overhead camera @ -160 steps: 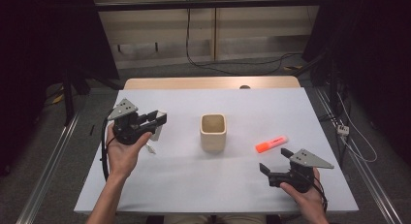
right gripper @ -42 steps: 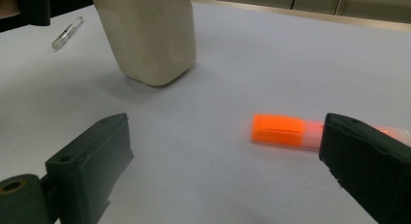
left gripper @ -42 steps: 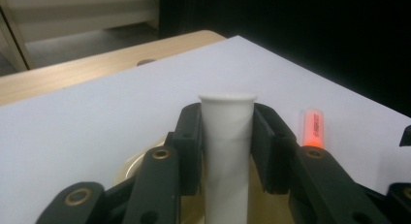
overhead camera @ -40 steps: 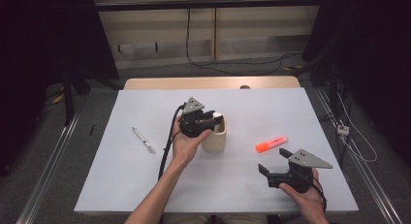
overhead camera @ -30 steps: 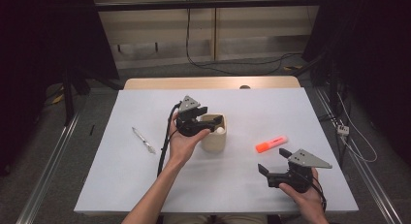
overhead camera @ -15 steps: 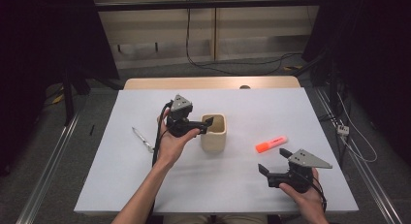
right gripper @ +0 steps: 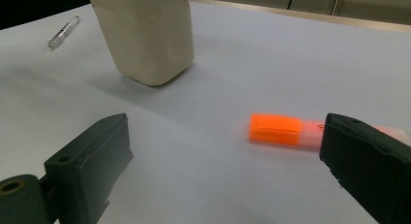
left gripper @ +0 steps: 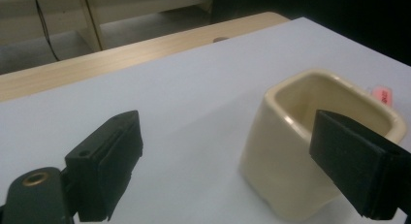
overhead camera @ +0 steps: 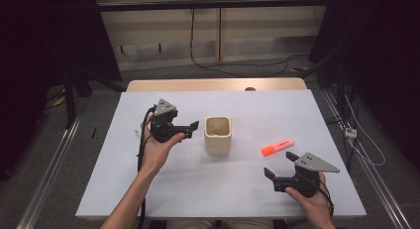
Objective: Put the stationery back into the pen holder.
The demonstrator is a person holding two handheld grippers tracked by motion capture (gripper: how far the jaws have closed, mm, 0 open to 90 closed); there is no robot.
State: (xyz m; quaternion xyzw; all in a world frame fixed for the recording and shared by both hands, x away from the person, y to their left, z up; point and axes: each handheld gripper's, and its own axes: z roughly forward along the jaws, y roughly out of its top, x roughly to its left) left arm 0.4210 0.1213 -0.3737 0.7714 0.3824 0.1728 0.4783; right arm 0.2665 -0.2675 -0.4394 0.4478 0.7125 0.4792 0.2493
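You held the left gripper (overhead camera: 189, 130) just left of the cream cup (overhead camera: 218, 135), its jaws apart and holding nothing, the cup standing upright near the middle of the white surface (overhead camera: 198, 184). Your right gripper (overhead camera: 280, 170) hovered at the near right, jaws also spread wide and empty, pointing toward the orange highlighter (overhead camera: 277, 147) that lay flat just beyond it, to the right of the cup. A clear pen (right gripper: 64, 32) lay far left of the cup.
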